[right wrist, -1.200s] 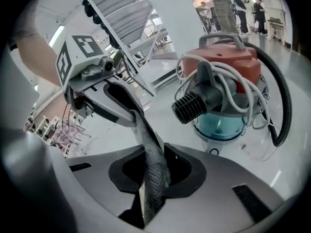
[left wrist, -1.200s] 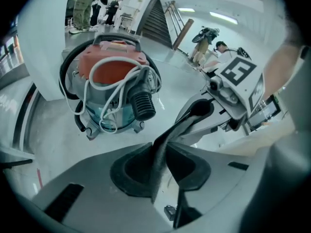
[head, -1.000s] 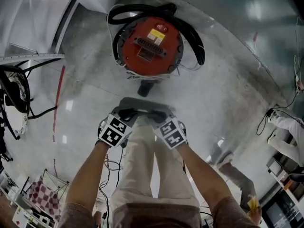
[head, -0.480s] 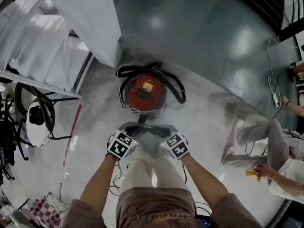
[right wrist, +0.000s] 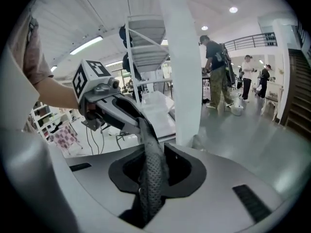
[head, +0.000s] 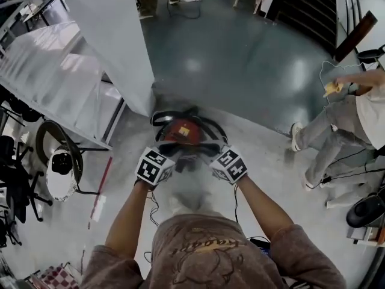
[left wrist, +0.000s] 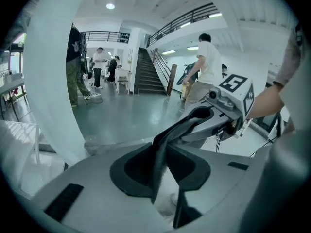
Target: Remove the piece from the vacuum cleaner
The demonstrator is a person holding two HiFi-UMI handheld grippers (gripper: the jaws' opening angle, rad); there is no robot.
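The red round vacuum cleaner stands on the floor below my hands, with its black hose coiled around it. Between the two grippers stretches a dark, mesh-like flexible piece, lifted well above the machine. In the left gripper view my left gripper is shut on one end of the piece, which runs up to the other gripper. In the right gripper view my right gripper is shut on the other end of the mesh piece. In the head view the left gripper and right gripper face each other.
A white pillar rises just behind the vacuum cleaner, with white steps to its left. A round wheeled device and cables lie on the left. A person stands at the right; stairs lie beyond.
Both grippers have risen together with the dark piece held between them. The vacuum cleaner now looks smaller and farther below, and more of the hall has come into view.
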